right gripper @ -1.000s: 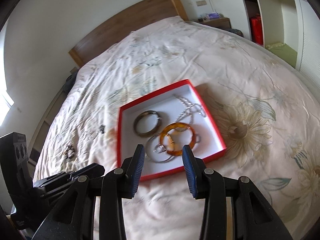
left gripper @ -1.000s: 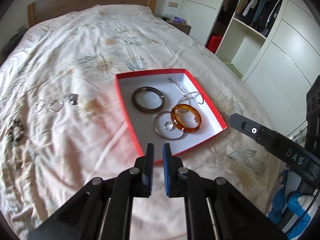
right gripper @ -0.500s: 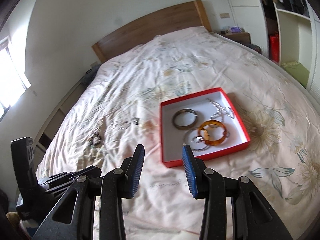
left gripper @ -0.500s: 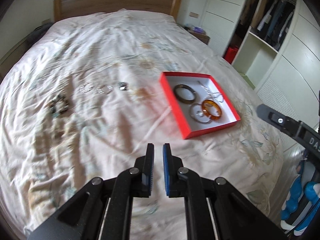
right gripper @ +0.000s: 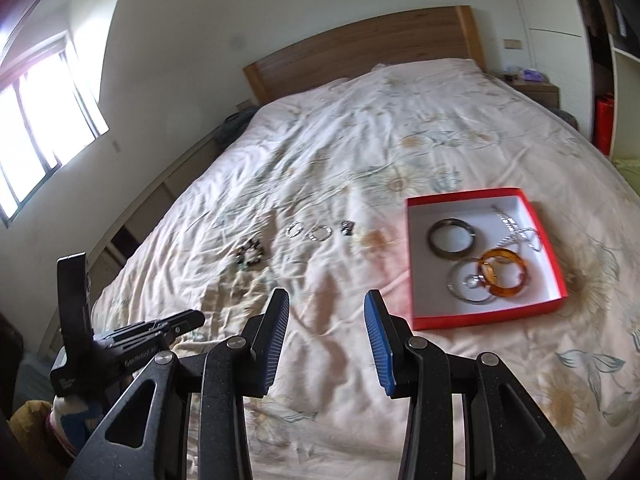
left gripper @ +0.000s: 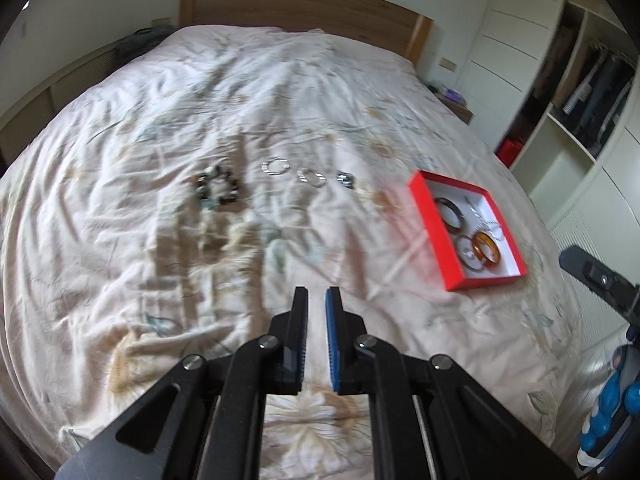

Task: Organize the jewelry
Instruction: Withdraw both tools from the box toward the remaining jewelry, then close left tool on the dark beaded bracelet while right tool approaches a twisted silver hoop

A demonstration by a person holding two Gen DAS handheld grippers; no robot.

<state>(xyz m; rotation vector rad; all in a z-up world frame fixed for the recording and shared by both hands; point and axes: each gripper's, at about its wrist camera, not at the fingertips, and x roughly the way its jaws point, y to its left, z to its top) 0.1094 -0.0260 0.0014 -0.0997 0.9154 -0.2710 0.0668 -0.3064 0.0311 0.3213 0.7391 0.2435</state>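
A red box (left gripper: pixel 447 258) with a white inside lies on the floral bedspread, at the right of both views (right gripper: pixel 480 319). In it are a dark bangle (right gripper: pixel 450 238), an amber bangle (right gripper: pixel 504 274), a thin silver bangle (right gripper: pixel 470 285) and a silver chain (right gripper: pixel 516 228). Left of the box, loose on the bedspread, lie a small dark piece (left gripper: pixel 346 179), two silver hoops (left gripper: pixel 311 177) and a dark beaded bracelet (left gripper: pixel 218 190). My left gripper (left gripper: pixel 316 294) hovers well short of them, shut and empty. My right gripper (right gripper: pixel 326 300) is open and empty, left of the box.
The bed (left gripper: pixel 280 92) fills both views, with a wooden headboard (right gripper: pixel 360 48) at the far end. A wardrobe with open shelves (left gripper: pixel 580 92) stands to the right and a window (right gripper: pixel 44 120) to the left. The bed's near edge runs under both grippers.
Both grippers drew back and swung left. The red box slid from the middle to the right of both views, and the loose pieces came toward the centre. Neither gripper's jaws moved.
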